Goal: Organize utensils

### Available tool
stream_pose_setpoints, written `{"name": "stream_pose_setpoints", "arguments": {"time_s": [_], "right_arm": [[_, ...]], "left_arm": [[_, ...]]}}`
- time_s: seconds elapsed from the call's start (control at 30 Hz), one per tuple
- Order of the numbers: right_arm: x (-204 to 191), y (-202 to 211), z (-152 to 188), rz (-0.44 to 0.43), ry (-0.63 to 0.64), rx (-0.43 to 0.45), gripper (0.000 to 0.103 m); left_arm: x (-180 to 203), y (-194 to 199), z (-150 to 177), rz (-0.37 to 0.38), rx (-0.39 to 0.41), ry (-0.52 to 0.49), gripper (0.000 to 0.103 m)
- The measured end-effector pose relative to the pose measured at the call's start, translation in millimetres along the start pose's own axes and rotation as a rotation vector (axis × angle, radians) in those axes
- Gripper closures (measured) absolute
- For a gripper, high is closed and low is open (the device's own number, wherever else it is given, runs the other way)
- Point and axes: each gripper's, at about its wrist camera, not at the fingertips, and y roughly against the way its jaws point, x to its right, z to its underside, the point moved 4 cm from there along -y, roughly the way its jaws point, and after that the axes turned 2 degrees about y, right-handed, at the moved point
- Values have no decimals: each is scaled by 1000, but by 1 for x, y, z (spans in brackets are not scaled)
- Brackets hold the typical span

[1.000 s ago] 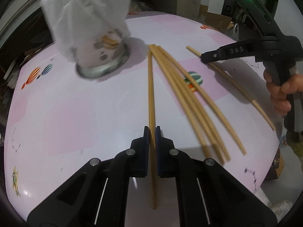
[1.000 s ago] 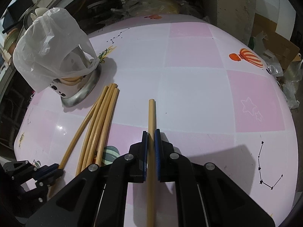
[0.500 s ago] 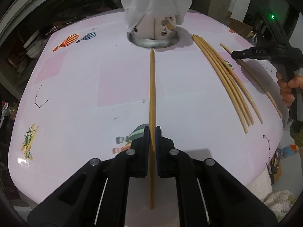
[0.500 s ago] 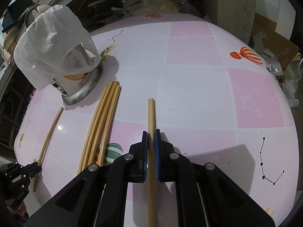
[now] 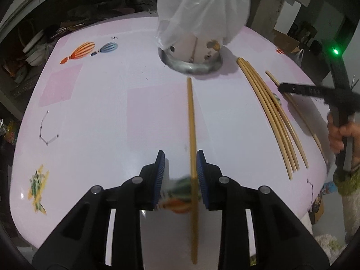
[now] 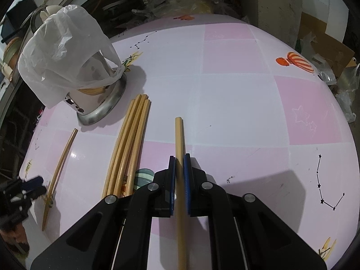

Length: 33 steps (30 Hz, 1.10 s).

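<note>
Although a chopstick (image 5: 192, 148) lies between its blue pads, the left claw (image 5: 180, 175) has just been opening and now stands released: the stick sits close against the right-hand pad with a clear gap on the other side, and its motion blur suggests it is loose rather than gripped. Its far tip points toward the utensil holder (image 5: 193, 51), a white perforated cup on a metal base draped in a plastic bag (image 5: 202, 6), stopping just short of the base. In my judgement the stick was let go here to lay it apart from the others.

The right claw (image 6: 177, 173) is clenched on a second chopstick (image 6: 179, 139), held along the line of its fingers with the tip raised or resting on the counter (image 6: 236, 103); which of the two cannot be told. This grip looks like a ready carry toward the holder.

Outward from both claws, a bundle of chopsticks (image 6: 128, 144) lies side by side near the holder's base, ends roughly aligned. The counter is pink-and-white checked with printed balloons.

No stick is seen being inserted, though something tan shows through the cup's holes. The task appears to be at an early stage.
</note>
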Motion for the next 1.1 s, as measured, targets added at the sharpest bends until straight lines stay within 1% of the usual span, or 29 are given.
{"name": "stream_pose_setpoints", "arguments": {"time_s": [0.17, 0.33, 0.47, 0.67, 0.77, 0.93, 1.1], "right_arm": [[-3, -2, 0, -23, -4, -3, 95], [-6, -3, -1, -32, 4, -6, 95], [-5, -3, 0, -39, 7, -7, 95], [-4, -3, -1, -44, 13, -11, 95], [-4, -4, -1, -46, 13, -12, 95], [-4, -4, -1, -47, 11, -9, 95], [-3, -4, 0, -48, 12, -9, 95]], "left_arm": [[0, -7, -28, 26, 4, 6, 66], [5, -24, -49, 37, -9, 2, 66], [11, -39, -63, 37, -24, -33, 66], [12, -48, -78, 87, -42, -19, 66], [13, -49, -84, 97, -48, -30, 66], [18, -53, -88, 80, -58, -64, 66], [26, -63, -85, 26, -89, -121, 66]]}}
